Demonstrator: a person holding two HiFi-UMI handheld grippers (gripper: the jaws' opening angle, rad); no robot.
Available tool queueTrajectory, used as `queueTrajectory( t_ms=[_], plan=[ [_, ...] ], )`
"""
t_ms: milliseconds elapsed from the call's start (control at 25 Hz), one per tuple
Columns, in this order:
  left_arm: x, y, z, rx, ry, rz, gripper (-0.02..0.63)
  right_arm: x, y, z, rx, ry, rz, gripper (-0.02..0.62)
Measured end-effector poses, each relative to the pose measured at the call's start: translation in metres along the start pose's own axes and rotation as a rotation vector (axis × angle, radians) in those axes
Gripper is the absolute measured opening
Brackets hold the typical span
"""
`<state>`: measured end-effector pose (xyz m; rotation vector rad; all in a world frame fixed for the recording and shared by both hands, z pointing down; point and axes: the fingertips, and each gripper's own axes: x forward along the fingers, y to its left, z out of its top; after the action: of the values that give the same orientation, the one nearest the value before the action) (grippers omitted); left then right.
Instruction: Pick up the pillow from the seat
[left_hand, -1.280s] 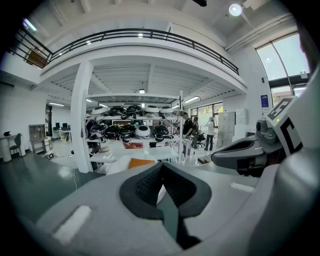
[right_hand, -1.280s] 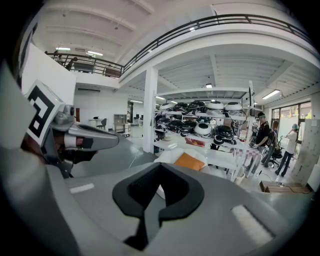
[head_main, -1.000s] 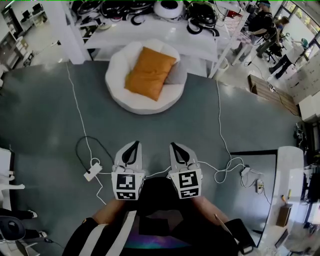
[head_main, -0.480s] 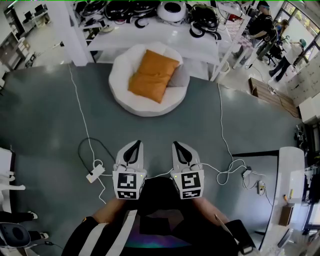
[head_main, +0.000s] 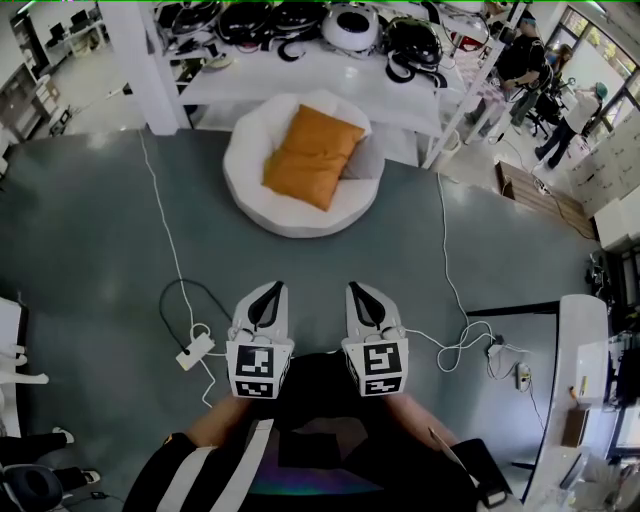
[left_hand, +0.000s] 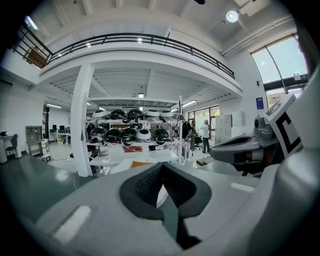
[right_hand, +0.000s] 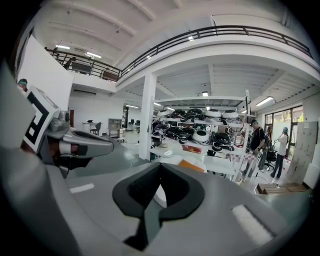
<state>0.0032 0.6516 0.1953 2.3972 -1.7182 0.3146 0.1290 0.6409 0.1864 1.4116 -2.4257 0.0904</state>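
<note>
Left gripper, right gripper closed, empty, lower center. Pillow on seat upper center; closed jaws could shove it.

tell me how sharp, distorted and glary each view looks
Head view: fisheye bends the white shelving outward, but the orange pillow is sharp and evenly lit. Left gripper view: dark round vignette, ceiling lamp flares, the shut left claw is soft up close. Right gripper view: same vignette, right claw soft too.
</note>
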Motion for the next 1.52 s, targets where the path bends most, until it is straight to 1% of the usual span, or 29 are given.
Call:
queueTrajectory(
  t_ms=[200,280,360,480,600,800,960,1160,1320,1520],
  plan=[
    [-0.001,0.016,-0.002,-0.025,-0.002,0.016,0.003,0.012,0.006,0.008,-0.013,0.011,0.006,0.003],
    [0.001,0.021,-0.004,-0.045,0.005,0.021,0.003,0.02,0.009,0.009,-0.018,0.013,0.016,0.003],
    [0.004,0.026,-0.007,-0.045,0.008,0.031,0.003,0.027,0.011,0.005,-0.019,0.019,0.032,0.003],
    [0.013,0.037,-0.01,-0.044,0.019,0.053,0.003,0.045,0.008,0.007,-0.015,0.023,0.043,0.003],
    [0.029,0.045,-0.015,-0.05,0.029,0.069,0.003,0.067,0.002,0.001,-0.005,0.029,0.062,0.003],
    [0.081,0.063,-0.013,-0.078,0.048,0.088,0.003,0.119,-0.023,-0.011,0.003,0.062,0.091,0.003],
    [0.141,0.07,0.007,-0.08,0.057,0.071,0.003,0.167,-0.06,0.005,0.005,0.064,0.102,0.003],
    [0.207,0.073,0.013,-0.092,0.095,0.068,0.003,0.219,-0.102,0.001,0.023,0.097,0.121,0.003],
    [0.249,0.082,0.024,-0.092,0.107,0.084,0.003,0.252,-0.126,0.003,0.035,0.115,0.151,0.003],
    [0.286,0.087,0.035,-0.079,0.102,0.088,0.003,0.283,-0.154,0.007,0.045,0.103,0.147,0.003]
  ],
)
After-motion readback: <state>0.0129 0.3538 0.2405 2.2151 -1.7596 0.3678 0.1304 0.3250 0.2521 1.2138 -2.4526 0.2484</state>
